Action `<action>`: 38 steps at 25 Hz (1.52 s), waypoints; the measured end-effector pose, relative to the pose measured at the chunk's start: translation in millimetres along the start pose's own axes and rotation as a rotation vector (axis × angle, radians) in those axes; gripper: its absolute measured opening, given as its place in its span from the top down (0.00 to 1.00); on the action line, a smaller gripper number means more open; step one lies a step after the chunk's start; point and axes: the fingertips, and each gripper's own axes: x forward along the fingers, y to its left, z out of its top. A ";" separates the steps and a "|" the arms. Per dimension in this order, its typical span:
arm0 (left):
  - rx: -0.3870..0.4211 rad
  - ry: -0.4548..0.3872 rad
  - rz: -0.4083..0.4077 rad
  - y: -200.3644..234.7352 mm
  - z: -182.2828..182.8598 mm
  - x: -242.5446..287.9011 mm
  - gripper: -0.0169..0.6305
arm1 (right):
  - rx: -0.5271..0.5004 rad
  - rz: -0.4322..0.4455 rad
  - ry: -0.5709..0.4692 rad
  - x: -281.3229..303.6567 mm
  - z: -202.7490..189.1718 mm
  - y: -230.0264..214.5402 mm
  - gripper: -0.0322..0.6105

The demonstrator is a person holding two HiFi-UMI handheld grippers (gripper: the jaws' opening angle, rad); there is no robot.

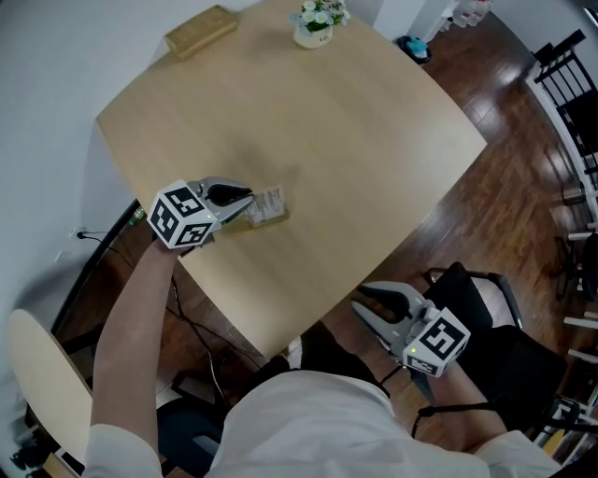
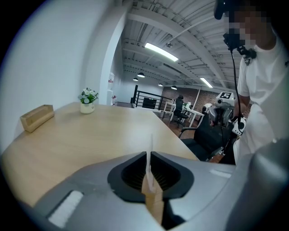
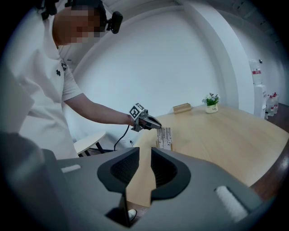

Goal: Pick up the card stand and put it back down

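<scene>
The card stand [image 1: 269,204], a clear upright sheet in a small wooden base, stands on the light wood table [image 1: 364,140] near its front left edge. My left gripper [image 1: 250,206] is shut on it from the left. In the left gripper view the thin sheet and base [image 2: 153,196] sit pinched between the dark pads of that gripper [image 2: 149,156]. My right gripper [image 1: 359,300] hangs open off the table's near edge, nothing between its jaws. The right gripper view, past its own open jaws [image 3: 144,155], shows the left gripper [image 3: 156,126] at the card stand [image 3: 165,138].
A wooden box [image 1: 200,30] and a small flower pot [image 1: 318,23] stand at the table's far edge. A black chair [image 1: 491,322] sits below the right gripper, a beige chair [image 1: 42,383] at the left. A cable [image 1: 192,327] runs on the floor under the table.
</scene>
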 end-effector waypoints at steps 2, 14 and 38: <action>-0.010 -0.015 -0.006 -2.8 1.0 0.4 0.94 | 0.002 -0.002 0.003 -0.5 -1.5 0.1 0.81; -0.019 -0.053 -0.009 -5.2 11.1 -2.9 0.95 | 0.008 0.003 0.006 1.9 -5.4 1.6 0.81; -0.012 -0.198 0.041 -13.7 63.9 -62.3 0.95 | -0.033 0.030 -0.014 0.5 2.0 10.4 0.81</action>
